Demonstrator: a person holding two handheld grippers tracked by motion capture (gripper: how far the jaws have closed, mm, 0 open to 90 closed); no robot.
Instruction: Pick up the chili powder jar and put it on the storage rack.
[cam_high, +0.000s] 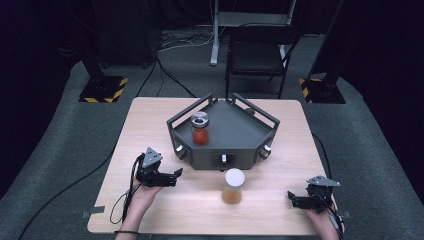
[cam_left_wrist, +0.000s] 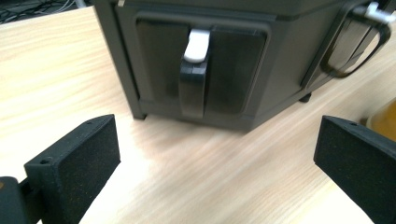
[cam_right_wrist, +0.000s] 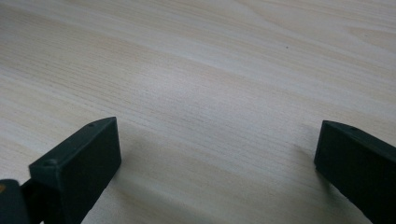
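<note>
A dark grey angular tray (cam_high: 235, 136) sits at the middle of the wooden table (cam_high: 150, 120). Inside it, at the left, stands a jar of red stuff with a metal lid (cam_high: 200, 129). In front of the tray a jar of orange stuff with a white lid (cam_high: 233, 186) stands on the table. My left gripper (cam_high: 176, 177) is open, low over the table left of that jar and pointing at the tray's front wall (cam_left_wrist: 201, 70). The orange jar's edge (cam_left_wrist: 384, 122) peeks past its right jaw. My right gripper (cam_high: 291, 199) is open near the front right, over bare wood (cam_right_wrist: 210, 93).
A black chair (cam_high: 260, 52) stands beyond the table's far edge. Two stand bases with yellow-black stripes (cam_high: 102, 89) flank the back corners. Cables run over the grey floor (cam_high: 60, 170) at the left. The tray has loop handles (cam_left_wrist: 355, 42) on its walls.
</note>
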